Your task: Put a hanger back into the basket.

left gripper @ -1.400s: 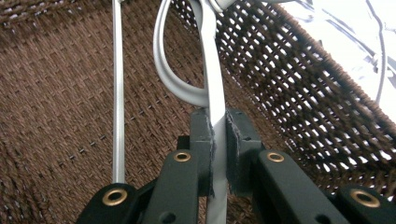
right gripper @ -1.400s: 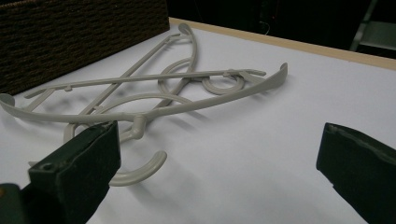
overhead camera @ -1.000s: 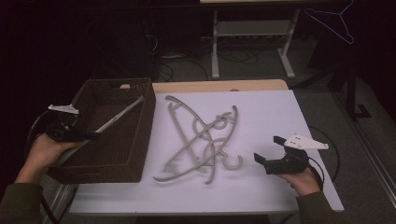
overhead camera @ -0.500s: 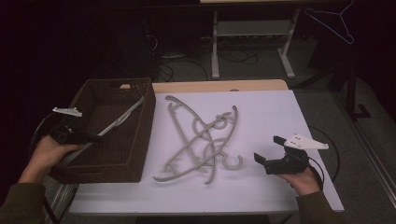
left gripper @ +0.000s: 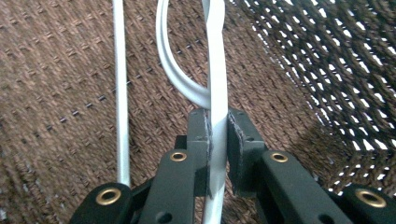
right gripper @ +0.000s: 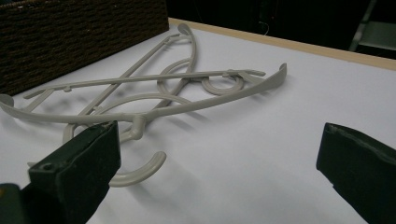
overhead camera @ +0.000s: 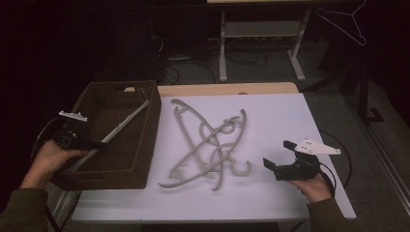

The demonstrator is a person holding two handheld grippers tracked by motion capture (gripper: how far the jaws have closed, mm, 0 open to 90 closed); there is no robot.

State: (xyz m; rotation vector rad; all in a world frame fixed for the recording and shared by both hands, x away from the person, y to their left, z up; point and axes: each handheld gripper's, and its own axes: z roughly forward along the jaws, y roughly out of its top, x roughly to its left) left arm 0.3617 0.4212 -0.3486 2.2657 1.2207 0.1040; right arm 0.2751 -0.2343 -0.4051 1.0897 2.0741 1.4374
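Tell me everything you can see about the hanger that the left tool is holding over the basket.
The hanger is pale grey, plastic by its look, with a flat bar, a thinner rod beside it and a curved hook piece. The left tool is shut on the flat bar, jaws pressed to both faces. It slants across the inside of the brown woven basket, upper end toward the basket's far right wall. Whether it touches the basket is unclear.

The left hand (overhead camera: 48, 159) holds the left gripper (overhead camera: 99, 144) low at the near left, its fingers (left gripper: 198, 140) pressed tight together and pointing right and away. The right hand (overhead camera: 312, 186) holds the right gripper (overhead camera: 278, 154) at the near right, aimed left, its fingers (right gripper: 77, 168) spread wide apart.
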